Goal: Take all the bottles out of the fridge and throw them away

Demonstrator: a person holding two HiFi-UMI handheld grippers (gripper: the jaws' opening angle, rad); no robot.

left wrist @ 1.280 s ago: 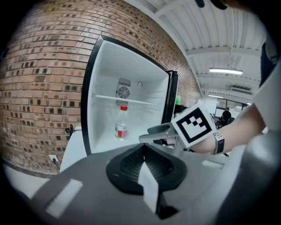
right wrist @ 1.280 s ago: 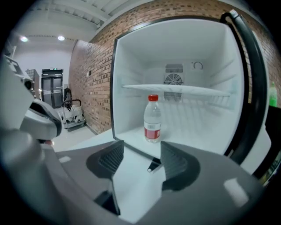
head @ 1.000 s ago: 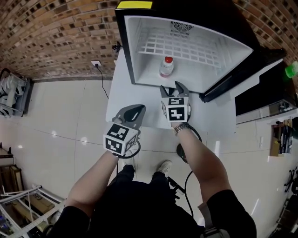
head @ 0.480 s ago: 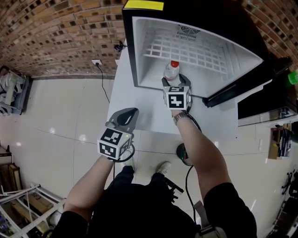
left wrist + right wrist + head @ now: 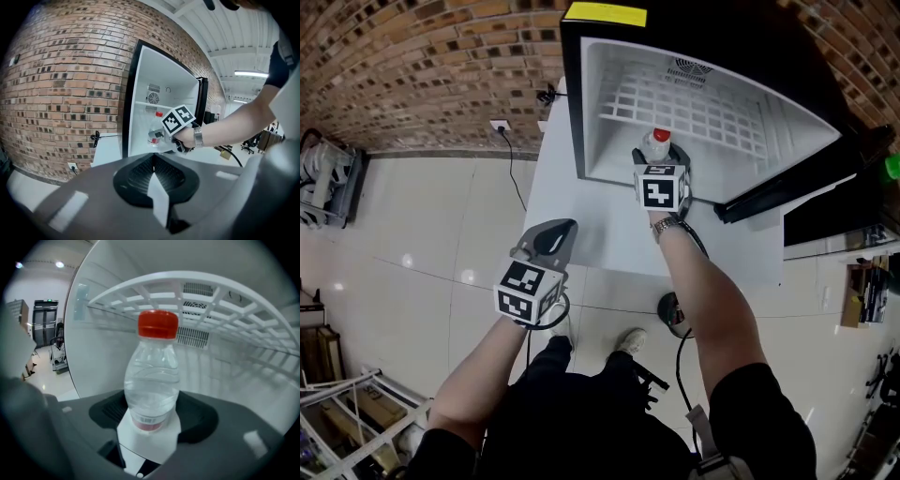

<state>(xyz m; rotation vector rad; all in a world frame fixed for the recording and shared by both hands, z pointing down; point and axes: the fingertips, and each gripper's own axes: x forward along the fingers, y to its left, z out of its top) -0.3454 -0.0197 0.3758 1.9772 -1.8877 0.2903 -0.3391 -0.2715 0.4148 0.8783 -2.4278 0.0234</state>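
Right gripper view: the bottle is clear with a red cap and stands upright at frame centre, inside the fridge and under its shelf. Its red-and-white label is too small to read. The right gripper jaws have just been opening and flank the bottle without pressing. The left gripper, at lower left of the head view, is clenched on nothing.

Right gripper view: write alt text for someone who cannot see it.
A clear bottle with a red cap stands upright in a white fridge, between the jaws of the right gripper; the jaws are apart and have just been opening. A white wire shelf spans the fridge above it.
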